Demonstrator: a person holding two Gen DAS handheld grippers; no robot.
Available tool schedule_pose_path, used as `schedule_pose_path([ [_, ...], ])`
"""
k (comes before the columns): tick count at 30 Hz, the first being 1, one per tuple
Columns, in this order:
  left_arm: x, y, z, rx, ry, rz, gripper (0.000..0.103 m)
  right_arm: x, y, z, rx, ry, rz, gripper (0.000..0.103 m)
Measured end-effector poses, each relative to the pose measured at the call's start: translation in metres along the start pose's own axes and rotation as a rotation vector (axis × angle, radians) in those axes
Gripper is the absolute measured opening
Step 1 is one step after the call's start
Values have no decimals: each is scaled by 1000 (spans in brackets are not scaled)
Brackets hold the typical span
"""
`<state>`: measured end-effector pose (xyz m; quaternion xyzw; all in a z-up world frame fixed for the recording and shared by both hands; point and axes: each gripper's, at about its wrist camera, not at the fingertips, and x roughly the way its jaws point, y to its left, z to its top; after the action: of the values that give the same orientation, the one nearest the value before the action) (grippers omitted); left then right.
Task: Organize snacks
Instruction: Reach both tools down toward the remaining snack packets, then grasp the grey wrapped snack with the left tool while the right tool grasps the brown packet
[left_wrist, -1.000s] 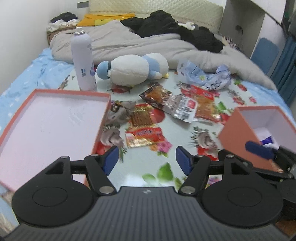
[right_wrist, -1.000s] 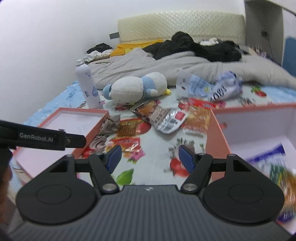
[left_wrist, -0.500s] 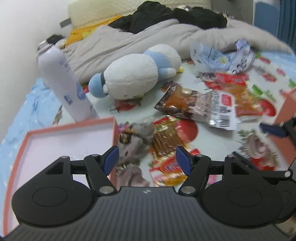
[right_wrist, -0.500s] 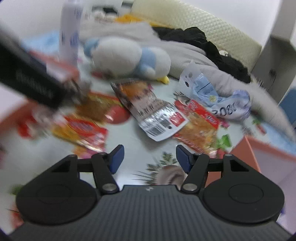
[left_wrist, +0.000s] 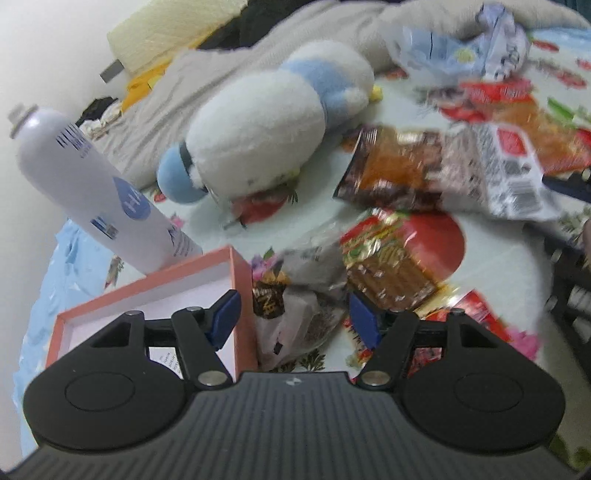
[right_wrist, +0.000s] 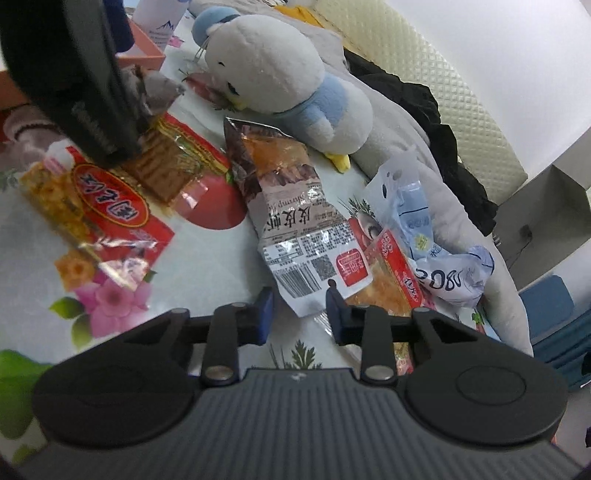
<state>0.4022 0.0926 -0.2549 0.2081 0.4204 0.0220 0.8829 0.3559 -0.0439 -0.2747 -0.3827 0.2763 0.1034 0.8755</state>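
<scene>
Blue pads tip both tools. From the left wrist view, the left gripper (left_wrist: 293, 317) has its jaws apart and easing inward, with a grey crumpled snack packet (left_wrist: 303, 295) lying between the pads; neither pad presses on it as far as the blur allows. To the left of its left finger (left_wrist: 223, 317) sits the corner of an orange box lid (left_wrist: 236, 273) with a white inside, and farther ahead on the left a white spray can (left_wrist: 92, 195) stands tilted in the fisheye. Straight ahead of the jaws lies a white and blue plush toy (left_wrist: 266, 144). Just ahead of the right finger is a clear packet of brown strips (left_wrist: 388, 269), and beyond it a long brown-and-white shrimp snack packet (left_wrist: 443, 173) stretches to the right, blurred.

From the right wrist view, a red-labelled snack packet (right_wrist: 99, 206) lies ahead on the left, partly under the dark body of the other tool. The right gripper (right_wrist: 300, 314) has its jaws narrow and closing, with the barcode end of the shrimp packet reaching down between the pads; whether they already pinch it cannot be told. Just to the right of that packet lies an orange packet with a red edge (right_wrist: 391, 280), and beyond it a crumpled pale blue bag (right_wrist: 424, 236) beside the grey duvet (right_wrist: 388, 122). All rest on a floral cloth (right_wrist: 207, 266).
</scene>
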Motion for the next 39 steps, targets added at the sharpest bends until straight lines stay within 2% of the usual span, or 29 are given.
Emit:
schedule_pose_path([
  [1,2,0,-1,2,-14,-1,68,2,0,0,3,4,6,17],
  [4,5,-1,-1,13,-14,1,56,1,0,0,11,2,23,12],
  [5,5,0,0,0,-15,-14,45,-1,-1,1,16,2,32,9],
  [9,0,0,2,-20,-12,-31,33,-14,-2,0,40,-10,43,4],
  [11,-6,4,1,-62,-5,-51,21,-23,-4,-1,46,-22,49,4],
  [20,-64,11,-25,-196,-13,-95,18,-78,-11,-13,67,-50,60,3],
  [30,-146,-22,-79,-271,-12,-152,18,-147,-9,-51,99,-42,102,3],
  [39,-204,-55,-138,-382,34,-219,18,-225,-13,-100,204,-22,241,3],
])
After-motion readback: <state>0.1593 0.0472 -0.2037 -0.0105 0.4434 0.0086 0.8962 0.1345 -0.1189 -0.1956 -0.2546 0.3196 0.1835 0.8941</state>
